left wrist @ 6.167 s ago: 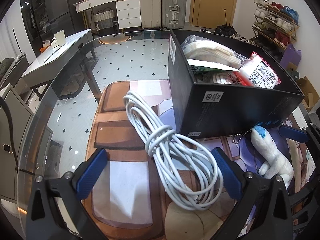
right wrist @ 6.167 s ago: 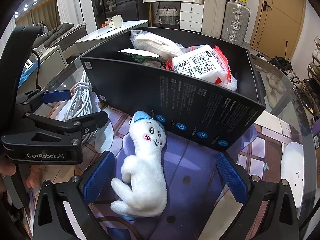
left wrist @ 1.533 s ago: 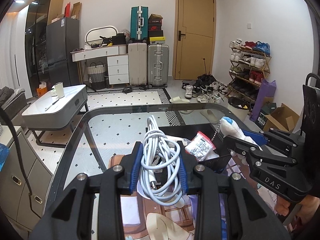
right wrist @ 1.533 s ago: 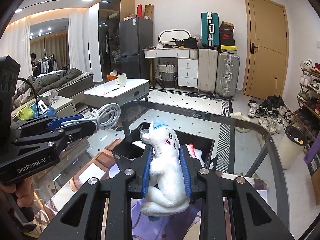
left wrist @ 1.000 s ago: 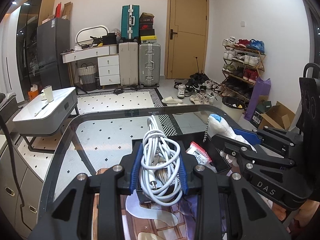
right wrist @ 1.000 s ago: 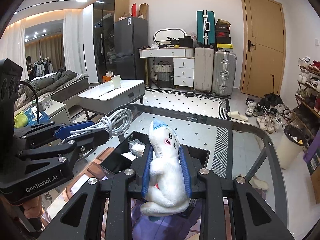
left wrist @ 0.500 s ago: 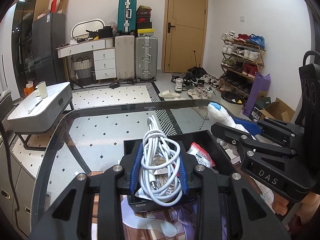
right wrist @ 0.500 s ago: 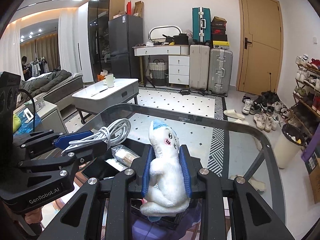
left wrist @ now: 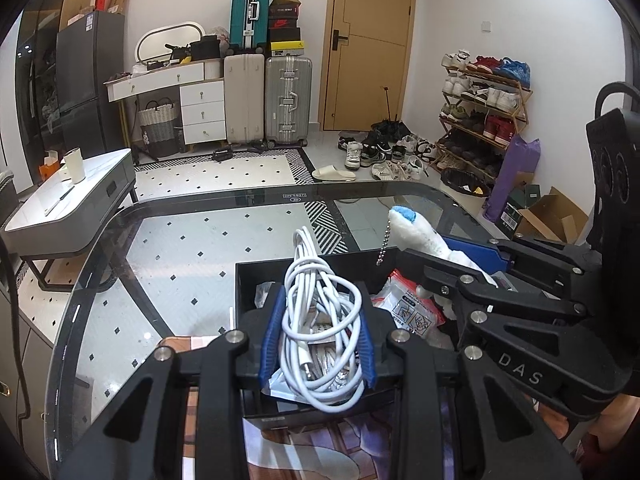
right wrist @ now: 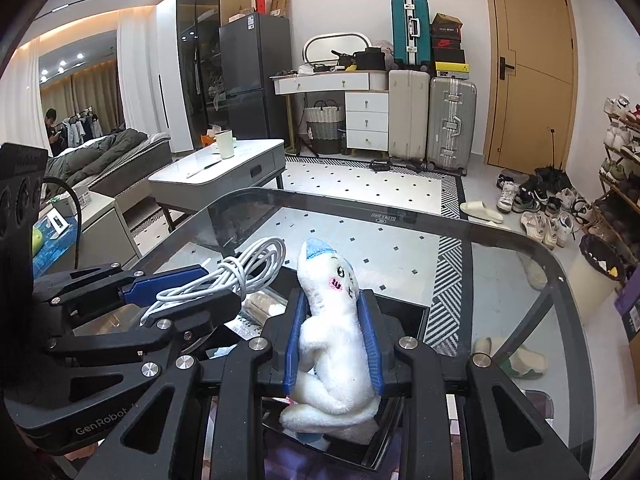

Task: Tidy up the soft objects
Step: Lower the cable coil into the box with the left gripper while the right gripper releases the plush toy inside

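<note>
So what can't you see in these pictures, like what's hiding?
- Bottom of the black box: left wrist view, covered by the white cable and the left gripper.
- Box contents, right wrist view: mostly behind the plush toy and the right gripper.
- Print on the red-edged packet: too small to read.
- The toy's lower half, left wrist view: behind the right gripper's fingers.

Both claws, left (left wrist: 318,334) and right (right wrist: 333,338), clamped.
</note>
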`<state>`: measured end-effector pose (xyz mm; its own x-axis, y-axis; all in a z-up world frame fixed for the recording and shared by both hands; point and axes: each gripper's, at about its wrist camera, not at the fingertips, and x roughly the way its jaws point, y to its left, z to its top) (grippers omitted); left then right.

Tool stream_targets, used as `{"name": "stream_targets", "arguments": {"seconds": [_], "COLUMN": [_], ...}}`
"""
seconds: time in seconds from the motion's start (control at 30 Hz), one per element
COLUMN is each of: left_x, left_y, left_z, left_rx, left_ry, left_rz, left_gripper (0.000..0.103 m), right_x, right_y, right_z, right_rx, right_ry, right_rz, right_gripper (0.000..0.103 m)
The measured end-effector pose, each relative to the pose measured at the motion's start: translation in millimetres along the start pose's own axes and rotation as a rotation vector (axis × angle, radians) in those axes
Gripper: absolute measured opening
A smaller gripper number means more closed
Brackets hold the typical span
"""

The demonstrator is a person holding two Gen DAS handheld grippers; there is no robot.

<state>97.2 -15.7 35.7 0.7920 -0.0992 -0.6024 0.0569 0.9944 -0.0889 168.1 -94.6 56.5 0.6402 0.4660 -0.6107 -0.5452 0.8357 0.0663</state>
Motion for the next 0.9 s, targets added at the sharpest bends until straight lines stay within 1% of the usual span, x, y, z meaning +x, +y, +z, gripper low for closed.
{"name": "stream_targets", "arguments": {"seconds": [0.4, 0.67, 0.73, 0.8, 0.87, 0.9], "left_x": [6.2, 3.3, 1.6, 0.6, -1.2, -1.9], "left_y": [-0.5, -0.6, -0.2, -1.3, -1.5, -0.5], "left_z": [-11.0, -13.0, -13.3, -12.8, -12.5, -12.3], "left_rx": [-0.005, -0.002, -0.005, 0.0, 0.003, 0.002], "left_ry": [0.032, 0.044, 0.047, 0.048, 0.046, 0.044], "left_rz": [-0.014, -0.022, -0.021, -0.021, -0.021, -0.019], "left_gripper": [0.032, 0.036, 0.038, 0.039, 0.043, 0.048], "right_x": [20.8, 13.6, 10.9, 7.3, 2.9, 0.9], "right_y": [1.9, -0.5, -1.9, -2.7, -4.3, -5.9], "right_z": [-6.7, -3.9, -2.4, -3.5, -4.7, -4.9], "right_rx": [0.014, 0.021, 0.022, 0.024, 0.026, 0.03], "right_ry": [0.053, 0.041, 0.038, 0.027, 0.017, 0.014], "right_rz": [0.02, 0.029, 0.03, 0.031, 0.024, 0.022], "right_gripper": [0.027, 0.029, 0.032, 0.037, 0.04, 0.043]}}
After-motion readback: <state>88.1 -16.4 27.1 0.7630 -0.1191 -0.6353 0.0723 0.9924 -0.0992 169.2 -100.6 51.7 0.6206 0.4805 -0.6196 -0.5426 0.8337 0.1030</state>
